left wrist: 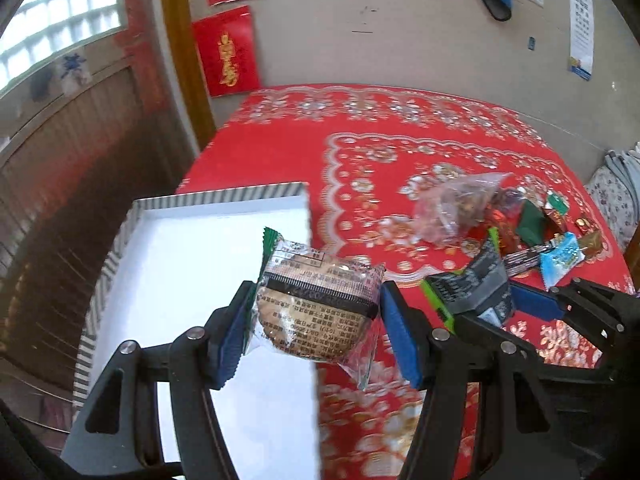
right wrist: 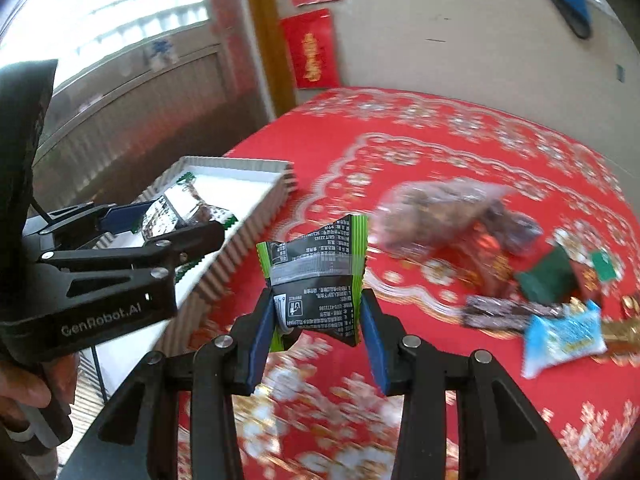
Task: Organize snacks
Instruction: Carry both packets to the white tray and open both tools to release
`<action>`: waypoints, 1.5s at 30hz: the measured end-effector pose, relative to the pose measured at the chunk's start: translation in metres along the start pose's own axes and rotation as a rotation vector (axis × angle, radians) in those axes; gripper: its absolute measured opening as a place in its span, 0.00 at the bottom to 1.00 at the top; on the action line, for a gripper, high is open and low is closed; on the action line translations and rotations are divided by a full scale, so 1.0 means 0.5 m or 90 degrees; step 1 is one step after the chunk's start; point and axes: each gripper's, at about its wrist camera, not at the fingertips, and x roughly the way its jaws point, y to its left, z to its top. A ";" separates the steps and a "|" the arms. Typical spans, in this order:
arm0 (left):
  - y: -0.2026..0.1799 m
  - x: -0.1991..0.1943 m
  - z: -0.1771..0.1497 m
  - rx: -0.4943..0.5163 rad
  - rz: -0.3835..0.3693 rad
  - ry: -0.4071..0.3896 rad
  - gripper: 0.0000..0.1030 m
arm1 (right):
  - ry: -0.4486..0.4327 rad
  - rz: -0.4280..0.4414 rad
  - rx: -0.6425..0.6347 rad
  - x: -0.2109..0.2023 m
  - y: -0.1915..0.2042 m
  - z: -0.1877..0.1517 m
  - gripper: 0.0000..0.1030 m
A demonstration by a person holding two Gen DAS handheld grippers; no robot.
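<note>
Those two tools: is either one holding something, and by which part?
Left tool grips a clear-wrapped cookie packet across its sides; right tool pinches a black-and-green snack packet by its lower end.

Table (left wrist: 280,152) under red flowered cloth; white tray (left wrist: 132,280) with striped rim sits at its left edge. Loose snack packets (left wrist: 532,224) heaped well apart at right; clear bag (left wrist: 452,204), blue packet (left wrist: 560,258) among them.
</note>
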 end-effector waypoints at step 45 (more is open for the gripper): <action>0.316 0.268 0.066 -0.133 0.155 0.139 0.64 | 0.141 0.051 -0.153 0.314 0.175 0.173 0.43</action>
